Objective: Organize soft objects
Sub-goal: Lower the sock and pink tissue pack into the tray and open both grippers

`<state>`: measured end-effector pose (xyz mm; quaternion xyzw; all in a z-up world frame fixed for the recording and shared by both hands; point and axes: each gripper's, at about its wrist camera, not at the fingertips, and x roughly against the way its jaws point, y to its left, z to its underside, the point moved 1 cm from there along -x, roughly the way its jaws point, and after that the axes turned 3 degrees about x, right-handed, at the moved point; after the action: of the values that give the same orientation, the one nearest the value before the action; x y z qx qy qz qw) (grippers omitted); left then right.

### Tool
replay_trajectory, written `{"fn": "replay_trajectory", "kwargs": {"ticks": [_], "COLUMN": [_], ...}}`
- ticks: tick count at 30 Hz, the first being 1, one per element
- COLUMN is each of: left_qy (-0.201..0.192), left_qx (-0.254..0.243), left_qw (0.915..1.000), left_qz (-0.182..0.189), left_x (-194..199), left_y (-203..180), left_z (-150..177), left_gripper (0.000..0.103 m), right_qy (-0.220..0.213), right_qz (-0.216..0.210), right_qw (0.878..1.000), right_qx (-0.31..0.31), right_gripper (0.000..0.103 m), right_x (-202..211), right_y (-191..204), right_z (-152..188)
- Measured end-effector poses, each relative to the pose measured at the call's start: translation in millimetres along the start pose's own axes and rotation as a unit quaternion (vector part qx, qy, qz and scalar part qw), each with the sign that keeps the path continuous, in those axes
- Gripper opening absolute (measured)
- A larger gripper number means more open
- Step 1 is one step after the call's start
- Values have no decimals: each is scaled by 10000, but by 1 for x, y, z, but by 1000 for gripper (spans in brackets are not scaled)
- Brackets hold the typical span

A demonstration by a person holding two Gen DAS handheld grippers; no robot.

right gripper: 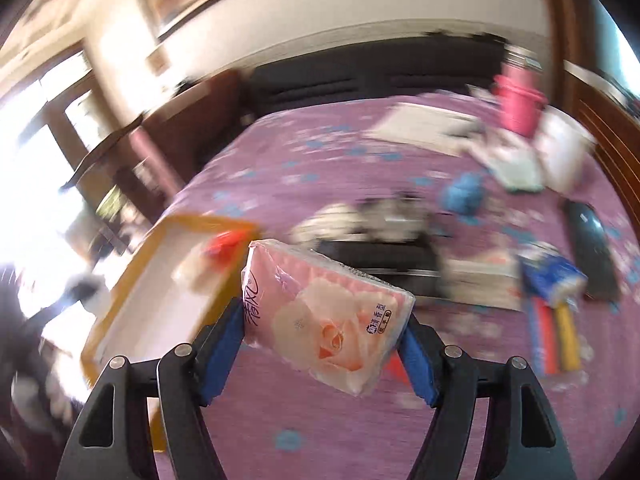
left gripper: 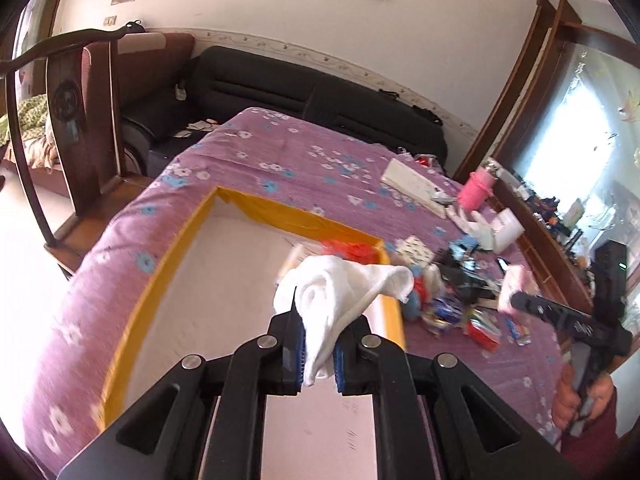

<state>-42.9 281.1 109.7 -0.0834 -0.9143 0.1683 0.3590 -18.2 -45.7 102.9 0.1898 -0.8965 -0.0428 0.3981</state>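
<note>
Both grippers carry a soft item near the yellow-rimmed box.

Left wrist view: the left gripper (left gripper: 318, 354) pinches a limp white cloth (left gripper: 340, 292) between its blue pads; the crumpled, rolled fabric droops toward 1 o'clock above the box (left gripper: 160, 276), probably held there for dropping in. Something red already lies in the box's far corner. Right wrist view, badly blurred: the right gripper (right gripper: 320, 354) squeezes a pink, glossy, pillow-shaped tissue pack (right gripper: 324, 316) by its ends above the purple flowered bedspread (right gripper: 360, 160), with the box at 9 o'clock, so it seems bound there too.
</note>
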Motion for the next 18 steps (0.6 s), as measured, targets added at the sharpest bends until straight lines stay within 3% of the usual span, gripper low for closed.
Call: {"fn": "replay_trajectory", "kwargs": {"ticks": [6,9,12,14,18], "left_qy": [546,671,654,703,639], "left_qx": [350,389,468,694,846], "left_qw": [9979,9967,9957,9944,9941], "left_qz": [-55,-259,-462,-385,-213], "left_x": [-63,-92,-111,-119,-112], "left_y": [33,40,47,57,65], "left_z": [-31,-42,-48,-51,-51], "left_gripper": [10,11,25,39,45], "right_qy": [317,501,673,756,902], "right_qz": [-292,-320,-211,-114,-88], "right_qw": [9947,9900,9850,9827,9779], "right_qx": [936,1283,1573,1685,1886], "right_gripper": [77,77,77,77,77], "right_x": [-51,-77,-105,-119,-138], "right_y": [86,117,140,147,160], "right_z": [-6,-6,-4,-3,2]}}
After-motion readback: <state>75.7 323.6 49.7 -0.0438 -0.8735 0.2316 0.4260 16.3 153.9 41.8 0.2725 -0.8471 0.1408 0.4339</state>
